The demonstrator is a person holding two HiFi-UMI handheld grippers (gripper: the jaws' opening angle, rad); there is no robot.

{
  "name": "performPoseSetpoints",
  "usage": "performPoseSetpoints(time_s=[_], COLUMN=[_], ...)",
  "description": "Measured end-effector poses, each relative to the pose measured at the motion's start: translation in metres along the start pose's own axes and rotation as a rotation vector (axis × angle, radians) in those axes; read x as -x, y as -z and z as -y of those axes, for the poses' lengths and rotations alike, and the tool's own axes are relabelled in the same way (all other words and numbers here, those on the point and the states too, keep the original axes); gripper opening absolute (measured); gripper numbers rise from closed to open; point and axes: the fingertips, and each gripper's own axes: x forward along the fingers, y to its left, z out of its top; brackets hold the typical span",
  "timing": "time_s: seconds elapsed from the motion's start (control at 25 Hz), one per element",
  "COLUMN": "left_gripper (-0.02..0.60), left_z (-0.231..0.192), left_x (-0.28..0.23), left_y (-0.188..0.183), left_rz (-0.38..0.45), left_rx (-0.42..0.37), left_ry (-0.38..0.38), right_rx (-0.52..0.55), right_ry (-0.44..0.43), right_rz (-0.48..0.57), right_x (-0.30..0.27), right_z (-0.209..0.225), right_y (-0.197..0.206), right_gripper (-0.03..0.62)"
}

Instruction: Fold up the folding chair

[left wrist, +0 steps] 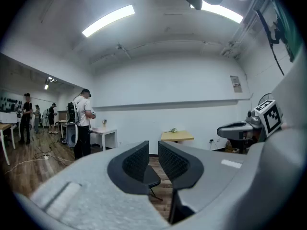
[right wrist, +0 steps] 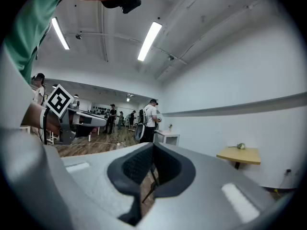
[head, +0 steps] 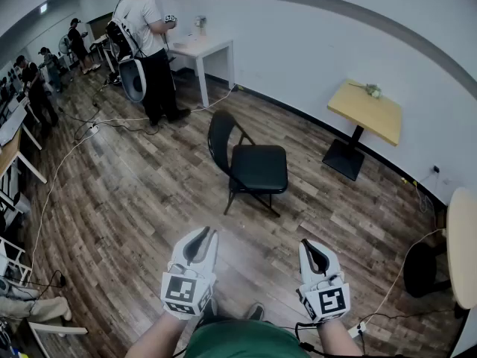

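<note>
Black padded seat on a dark metal frame: the folding chair stands open on the wood floor mid-frame in the head view, well apart from both tools at the bottom edge. I'd guess it's stiff, fairly hefty and a bit slick on the tubing, so the backrest top and the seat's front lip look like the spots to grab. The left gripper has its jaws nearly together with nothing in the sliver of gap, and the right gripper is fully closed and empty.
</note>
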Motion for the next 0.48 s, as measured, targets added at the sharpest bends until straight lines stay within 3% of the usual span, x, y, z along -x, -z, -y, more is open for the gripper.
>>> performPoseSetpoints(time_s=[0.24,0.48], left_gripper=[0.068,0.067], left_z=[0.008,0.018], left_x=[-0.003,-0.005], left_y=[-0.001,0.006], left_rz=[-0.007,-0.033], left_rx=[-0.007,-0.025], left_ry=[-0.019,-0.021], right_rx=[-0.004,-0.076], right_ry=[-0.015,-0.046], right_rz=[-0.001,0.015], right_x=[0.004,0.005], right_z=[0.009,0.016], right_y=[0.003,0.011], right_gripper=[0.003,0.003])
